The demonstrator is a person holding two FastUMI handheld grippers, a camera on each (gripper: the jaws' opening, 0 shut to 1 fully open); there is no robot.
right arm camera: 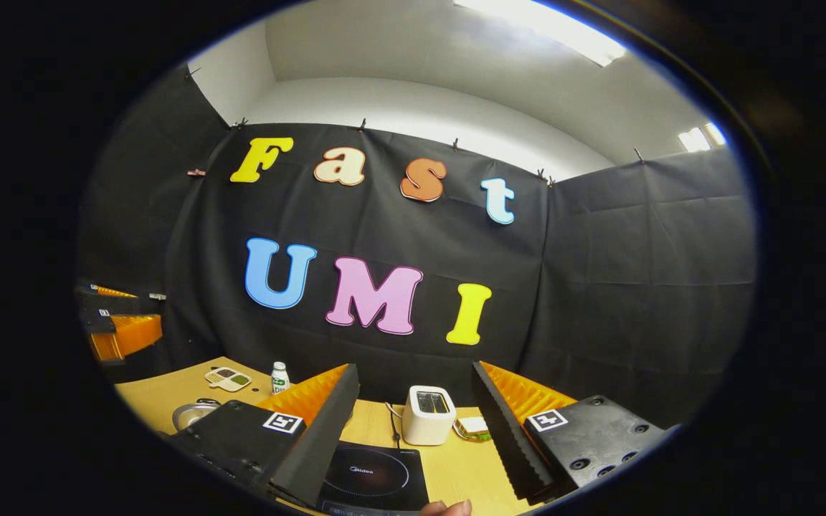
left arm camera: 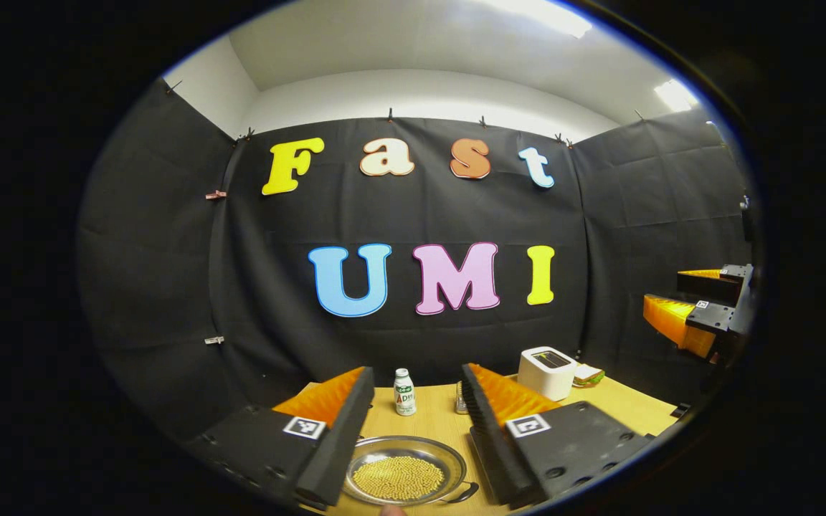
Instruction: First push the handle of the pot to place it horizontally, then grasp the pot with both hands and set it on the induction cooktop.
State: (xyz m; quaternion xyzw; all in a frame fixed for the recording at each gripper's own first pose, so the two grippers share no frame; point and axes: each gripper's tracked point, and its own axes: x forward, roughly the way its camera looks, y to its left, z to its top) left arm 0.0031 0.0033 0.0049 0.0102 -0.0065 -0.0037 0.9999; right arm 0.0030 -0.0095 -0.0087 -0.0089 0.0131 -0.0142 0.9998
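left gripper [left arm camera: 416, 401] held above the near edge of the pale wooden counter [left arm camera: 434, 412], fingers spread wide, nothing between them. directly below the gap sits the shallow round steel pot [left arm camera: 404, 469], holding a flat layer of small yellow beads, with a dark handle [left arm camera: 464, 493] at its near right rim, angled toward the near edge. open counter lies beyond the pot up to one small white bottle with a green label [left arm camera: 404, 392]. one white toaster [left arm camera: 546, 372] stands far right, near the back edge. right gripper [right arm camera: 416, 408] also gapes apart, gripping nothing, over one flat black induction cooktop [right arm camera: 377, 479] at the near edge; bare counter to its right. in the right gripper view the pot shows at the left, well apart from the cooktop. two grippers, one pot.
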